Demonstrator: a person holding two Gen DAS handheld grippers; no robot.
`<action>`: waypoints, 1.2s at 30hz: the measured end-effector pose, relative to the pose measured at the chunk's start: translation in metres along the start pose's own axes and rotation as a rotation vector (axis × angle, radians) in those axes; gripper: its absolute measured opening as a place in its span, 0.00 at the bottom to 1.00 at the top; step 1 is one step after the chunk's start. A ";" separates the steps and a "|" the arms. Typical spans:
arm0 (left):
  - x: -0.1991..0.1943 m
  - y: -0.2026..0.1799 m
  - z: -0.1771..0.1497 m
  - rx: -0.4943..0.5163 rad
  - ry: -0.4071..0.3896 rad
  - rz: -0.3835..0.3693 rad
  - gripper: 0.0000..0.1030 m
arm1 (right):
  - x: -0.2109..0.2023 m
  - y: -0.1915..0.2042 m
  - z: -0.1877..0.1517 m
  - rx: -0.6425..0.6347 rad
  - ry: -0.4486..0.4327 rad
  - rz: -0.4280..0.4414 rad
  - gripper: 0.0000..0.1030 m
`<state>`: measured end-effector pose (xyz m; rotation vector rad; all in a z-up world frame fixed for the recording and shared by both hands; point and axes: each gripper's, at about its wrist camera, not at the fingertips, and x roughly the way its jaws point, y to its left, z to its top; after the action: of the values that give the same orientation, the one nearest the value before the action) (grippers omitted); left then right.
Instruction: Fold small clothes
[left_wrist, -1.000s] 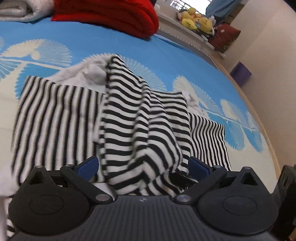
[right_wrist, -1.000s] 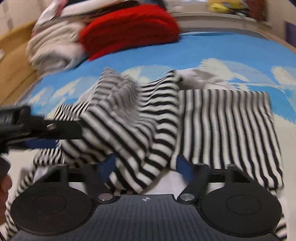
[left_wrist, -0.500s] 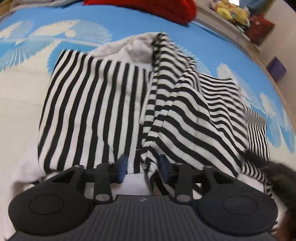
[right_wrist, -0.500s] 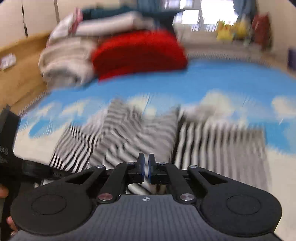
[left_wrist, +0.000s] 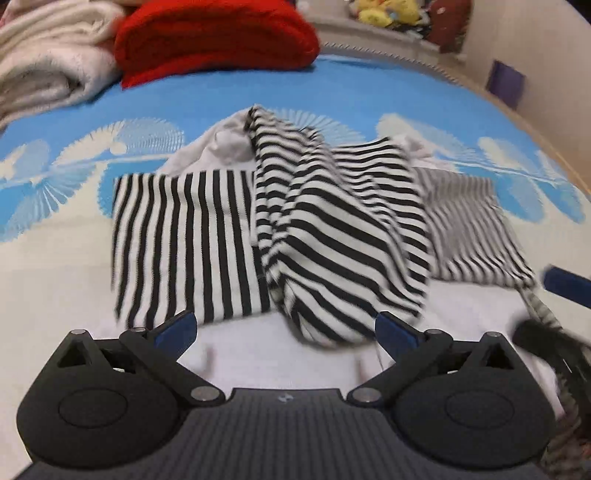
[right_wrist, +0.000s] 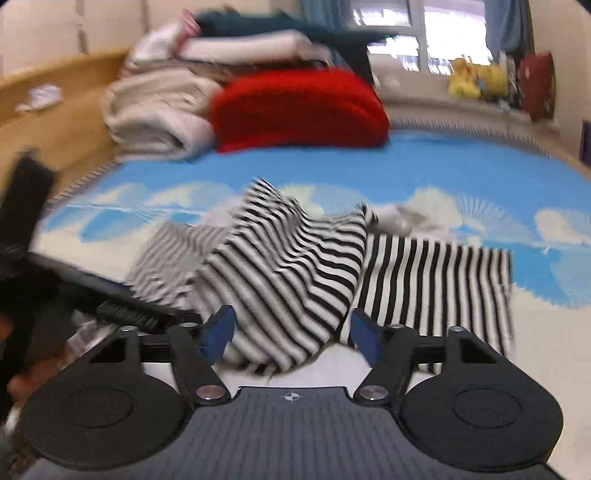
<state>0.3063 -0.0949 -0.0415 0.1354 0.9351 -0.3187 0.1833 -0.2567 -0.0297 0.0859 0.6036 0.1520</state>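
Now spread wide after just opening, left gripper (left_wrist: 284, 328) and right gripper (right_wrist: 290, 330) empty, letting striped garment (left_wrist: 332, 236) settle folded.

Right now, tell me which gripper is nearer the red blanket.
Cannot tell for sure. The left gripper and right gripper both hang open at the striped garment's near edge, with the red blanket far behind it.

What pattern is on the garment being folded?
Black and white stripes on the garment, clearest in the left wrist view.
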 end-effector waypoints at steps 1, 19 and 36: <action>-0.013 -0.004 -0.005 0.018 -0.020 0.029 1.00 | -0.023 0.004 -0.009 -0.011 -0.015 0.005 0.77; -0.115 0.011 -0.143 -0.095 -0.116 0.256 1.00 | -0.199 0.032 -0.111 -0.032 0.038 -0.238 0.77; -0.115 0.051 -0.168 -0.144 -0.059 0.334 1.00 | -0.189 0.030 -0.126 -0.052 0.113 -0.295 0.77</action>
<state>0.1307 0.0195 -0.0491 0.1465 0.8576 0.0535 -0.0454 -0.2537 -0.0236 -0.0627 0.7170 -0.1142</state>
